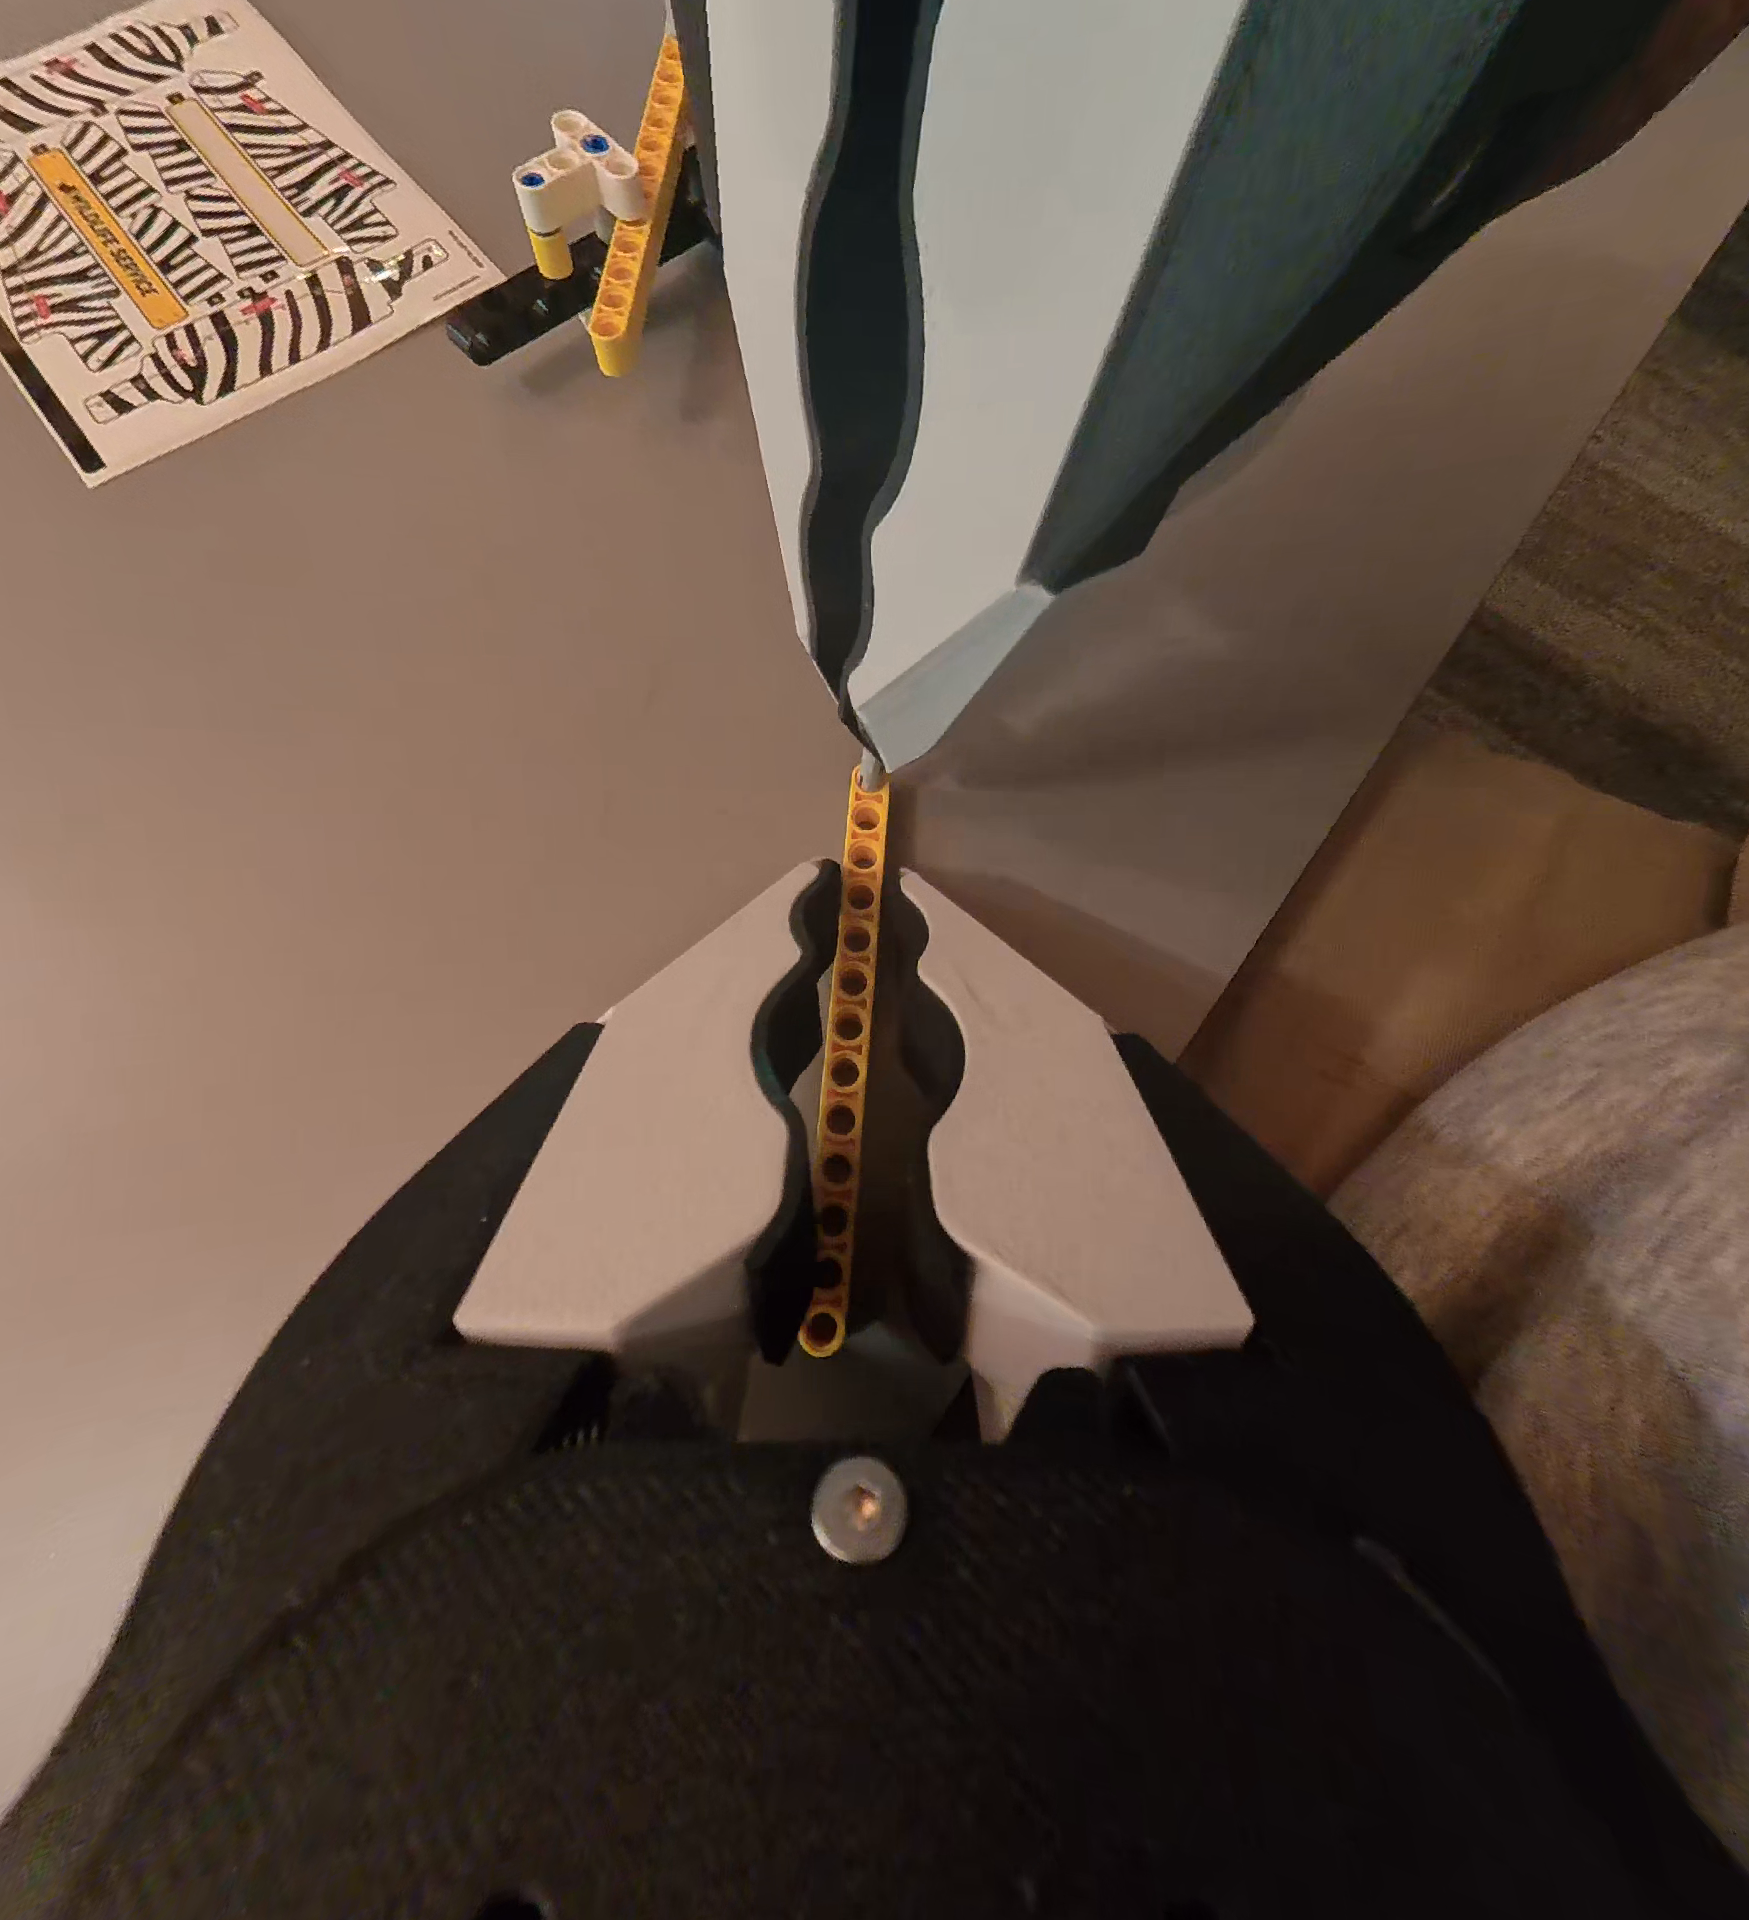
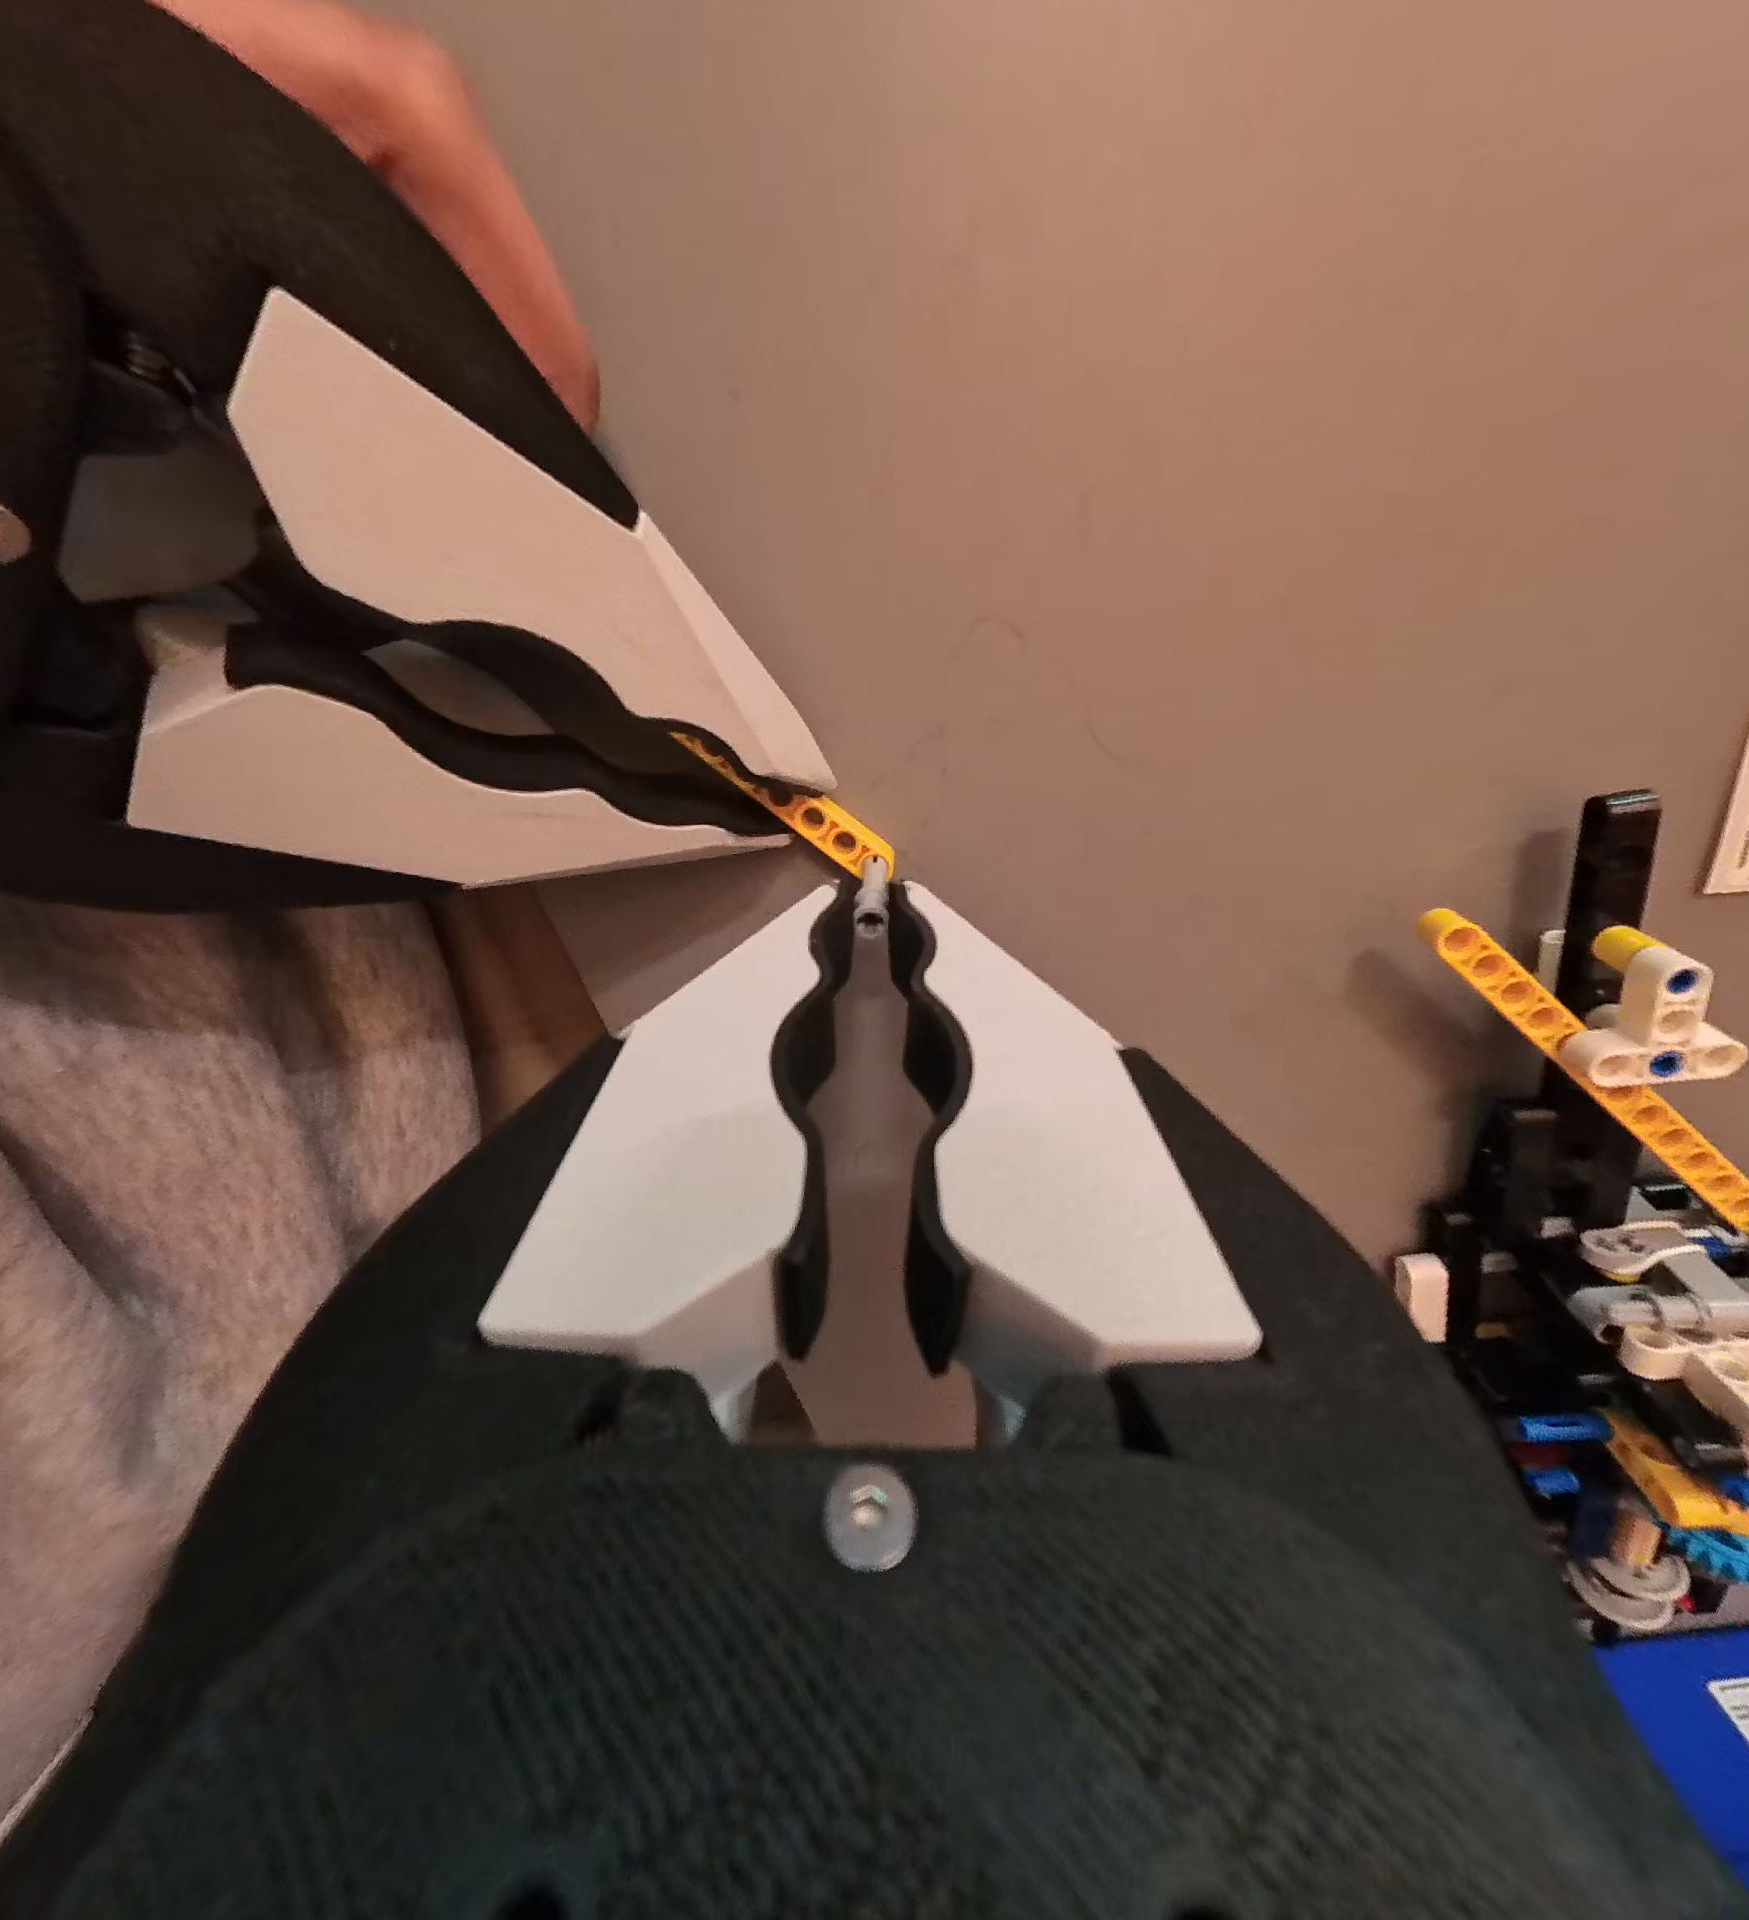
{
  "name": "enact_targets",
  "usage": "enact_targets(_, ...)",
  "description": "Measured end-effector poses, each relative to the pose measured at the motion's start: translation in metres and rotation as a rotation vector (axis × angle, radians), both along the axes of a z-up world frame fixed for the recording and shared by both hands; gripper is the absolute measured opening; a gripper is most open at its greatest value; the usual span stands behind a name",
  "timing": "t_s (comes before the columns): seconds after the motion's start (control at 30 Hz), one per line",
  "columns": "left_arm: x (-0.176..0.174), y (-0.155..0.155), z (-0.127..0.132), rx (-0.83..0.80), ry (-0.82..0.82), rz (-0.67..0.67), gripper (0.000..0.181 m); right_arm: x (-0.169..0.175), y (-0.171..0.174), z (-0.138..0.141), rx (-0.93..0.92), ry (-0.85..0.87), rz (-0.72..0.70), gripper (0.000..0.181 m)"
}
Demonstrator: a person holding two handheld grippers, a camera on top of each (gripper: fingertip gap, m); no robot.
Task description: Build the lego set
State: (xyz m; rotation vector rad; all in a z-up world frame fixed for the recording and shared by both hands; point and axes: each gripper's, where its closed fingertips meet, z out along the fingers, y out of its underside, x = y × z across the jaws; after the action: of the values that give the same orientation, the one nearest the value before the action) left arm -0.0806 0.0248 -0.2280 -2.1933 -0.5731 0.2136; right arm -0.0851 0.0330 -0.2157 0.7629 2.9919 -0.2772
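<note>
My left gripper is shut on a long yellow beam with holes, which lies lengthwise between its fingers and sticks out past the tips. My right gripper comes in from above, shut on a small grey pin whose tip meets the beam's far end. In the right wrist view my right gripper pinches the grey pin at its tips. The left gripper enters from the upper left with the yellow beam's end touching the pin.
A partly built model of black, yellow and white parts stands on the grey table; it also shows in the left wrist view. A zebra-striped sticker sheet lies beside it. A blue box sits close by. The table edge runs on the right. Both grippers' tips are close together, under 4 cm apart. The right tips stand about 15 centimetres off the partly built model.
</note>
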Motion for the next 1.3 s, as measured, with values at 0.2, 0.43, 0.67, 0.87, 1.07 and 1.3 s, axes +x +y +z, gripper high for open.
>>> enact_targets(0.2,0.0007,0.0002,-0.0003,0.004,-0.015,0.002,0.007,-0.0007,-0.0005,-0.0003,0.031,-0.011,0.017,0.004)
enact_targets(0.43,0.0017,0.0003,-0.0006,0.003,-0.010,0.007,0.007,-0.0011,-0.0006,-0.0008,0.049,-0.034,0.014,0.004)
enact_targets(0.67,0.0028,0.0002,-0.0010,0.004,-0.008,0.008,0.007,-0.0018,-0.0015,-0.0014,0.072,-0.057,0.017,0.004)
enact_targets(0.87,0.0045,0.0007,-0.0015,0.002,-0.010,0.004,0.007,0.0012,0.0010,-0.0072,0.105,-0.078,0.030,0.005)
enact_targets(1.07,0.0049,0.0003,-0.0014,0.007,-0.013,0.003,0.007,0.0003,-0.0002,-0.0074,0.097,-0.066,0.040,0.004)
enact_targets(1.3,0.0061,-0.0005,-0.0013,0.007,-0.014,0.002,0.007,0.0000,-0.0010,-0.0073,0.078,-0.058,0.034,0.005)
